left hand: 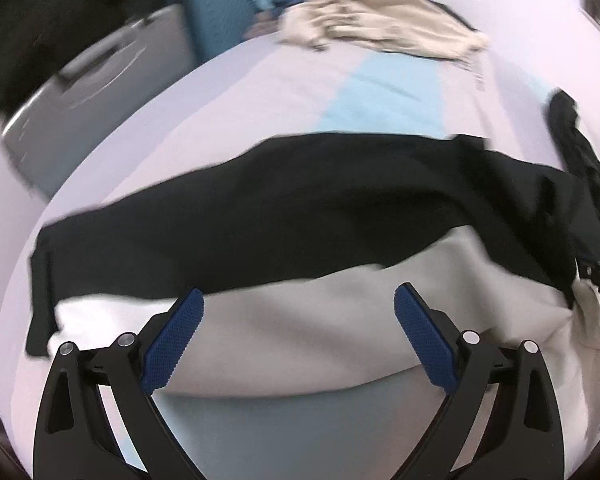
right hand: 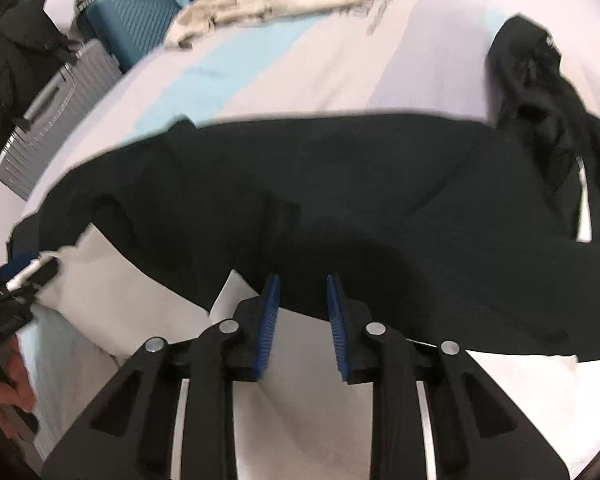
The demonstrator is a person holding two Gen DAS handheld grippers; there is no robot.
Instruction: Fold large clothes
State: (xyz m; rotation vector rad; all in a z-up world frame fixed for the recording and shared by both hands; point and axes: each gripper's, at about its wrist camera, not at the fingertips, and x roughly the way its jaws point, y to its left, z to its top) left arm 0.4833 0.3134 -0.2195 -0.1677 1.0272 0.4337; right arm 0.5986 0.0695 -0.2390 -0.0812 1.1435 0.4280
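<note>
A large black garment (left hand: 300,208) lies spread across the bed, over a white garment (left hand: 300,332). My left gripper (left hand: 298,300) is open and empty, hovering above the white cloth near the black garment's near edge. In the right wrist view the black garment (right hand: 340,184) fills the middle. My right gripper (right hand: 302,284) stands partly open with a narrow gap, just at the black garment's near edge; nothing shows between the pads. The white garment (right hand: 140,288) lies beneath it.
The bed sheet (left hand: 260,92) is pale with a light blue stripe. A beige garment (left hand: 380,20) lies at the far side. Another crumpled black garment (right hand: 540,92) sits at the right. A grey suitcase (right hand: 48,128) and a teal suitcase (right hand: 132,20) stand beside the bed.
</note>
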